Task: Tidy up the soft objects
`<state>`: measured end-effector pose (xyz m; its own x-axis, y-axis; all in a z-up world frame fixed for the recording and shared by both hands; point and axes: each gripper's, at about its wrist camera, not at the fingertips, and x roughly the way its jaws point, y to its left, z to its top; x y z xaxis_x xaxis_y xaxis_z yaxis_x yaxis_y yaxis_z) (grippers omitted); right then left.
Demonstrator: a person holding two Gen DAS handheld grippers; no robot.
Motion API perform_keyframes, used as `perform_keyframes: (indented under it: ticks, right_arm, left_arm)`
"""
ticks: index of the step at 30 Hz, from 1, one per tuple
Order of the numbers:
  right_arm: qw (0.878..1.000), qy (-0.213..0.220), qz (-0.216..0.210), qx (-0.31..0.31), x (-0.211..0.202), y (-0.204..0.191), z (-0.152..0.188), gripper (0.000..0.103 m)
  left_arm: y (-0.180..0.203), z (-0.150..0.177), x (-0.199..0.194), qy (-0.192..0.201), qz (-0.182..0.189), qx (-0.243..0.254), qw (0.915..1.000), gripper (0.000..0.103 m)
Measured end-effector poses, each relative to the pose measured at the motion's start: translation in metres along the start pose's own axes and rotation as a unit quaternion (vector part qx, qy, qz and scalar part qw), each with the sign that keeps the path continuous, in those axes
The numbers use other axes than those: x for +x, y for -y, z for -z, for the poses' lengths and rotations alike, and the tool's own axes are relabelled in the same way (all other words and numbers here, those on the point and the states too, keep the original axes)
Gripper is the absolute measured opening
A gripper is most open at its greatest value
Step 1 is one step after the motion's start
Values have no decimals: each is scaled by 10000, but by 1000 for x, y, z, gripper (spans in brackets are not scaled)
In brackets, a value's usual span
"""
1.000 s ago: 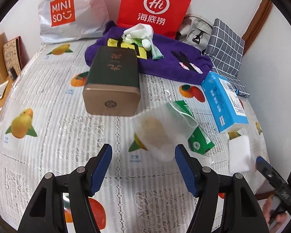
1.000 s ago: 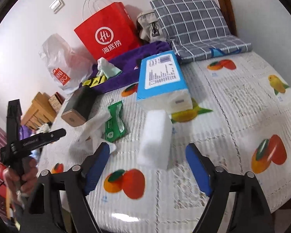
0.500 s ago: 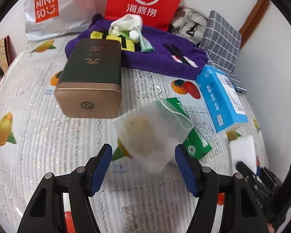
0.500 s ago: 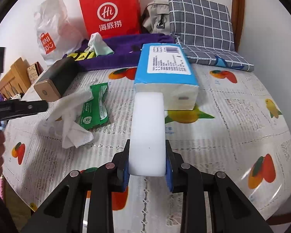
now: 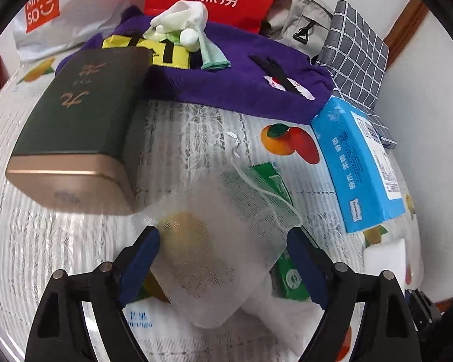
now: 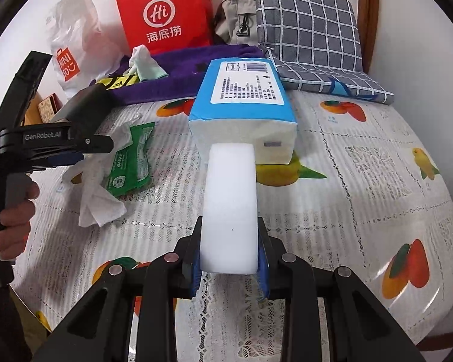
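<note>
Right tongs point(image 6: 230, 267) tight on white sponge point(image 6: 230, 211); left tongs point(image 5: 223, 268) opening around mesh pouch point(image 5: 223, 241).

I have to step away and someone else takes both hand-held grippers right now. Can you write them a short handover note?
Right hand-held gripper: shut on the white sponge block, its far end near the blue tissue pack.
Left hand-held gripper: jaws opening, straddling the white mesh pouch, pads not pressing on it.
On the table: the pouch overlaps the green wipes packet; the dark tin lies beside them; purple cloth at the back.
Done: sponge gripped.
Left: grip the pouch, then place both. The pictures show no destination.
</note>
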<state>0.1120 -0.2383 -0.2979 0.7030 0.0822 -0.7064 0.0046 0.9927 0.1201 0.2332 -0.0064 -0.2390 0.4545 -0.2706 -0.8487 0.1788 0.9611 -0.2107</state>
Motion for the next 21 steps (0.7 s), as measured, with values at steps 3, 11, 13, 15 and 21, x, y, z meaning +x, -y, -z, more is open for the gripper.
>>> perform_keyframes:
  ticks: [3, 11, 13, 15, 21]
  right_arm:
    - [10000, 13, -50, 37, 1, 2, 0, 29]
    - [10000, -5, -12, 4, 3, 0, 3, 30]
    - [10000, -18, -16, 17, 2, 1, 4, 30]
    - [10000, -17, 37, 10, 1, 1, 4, 29]
    - [9999, 31, 115, 45, -8, 4, 5, 29]
  left_arm:
    - [3, 0, 2, 81, -102, 54, 9999, 84]
    - [13, 2, 3, 139, -556, 379, 9976, 66]
    - [9, 0, 1, 150, -541, 272, 9981, 51]
    - [4, -2, 0, 136, -495, 176, 9985, 35]
    - [-10, 3, -3, -36, -235, 2, 9997, 8]
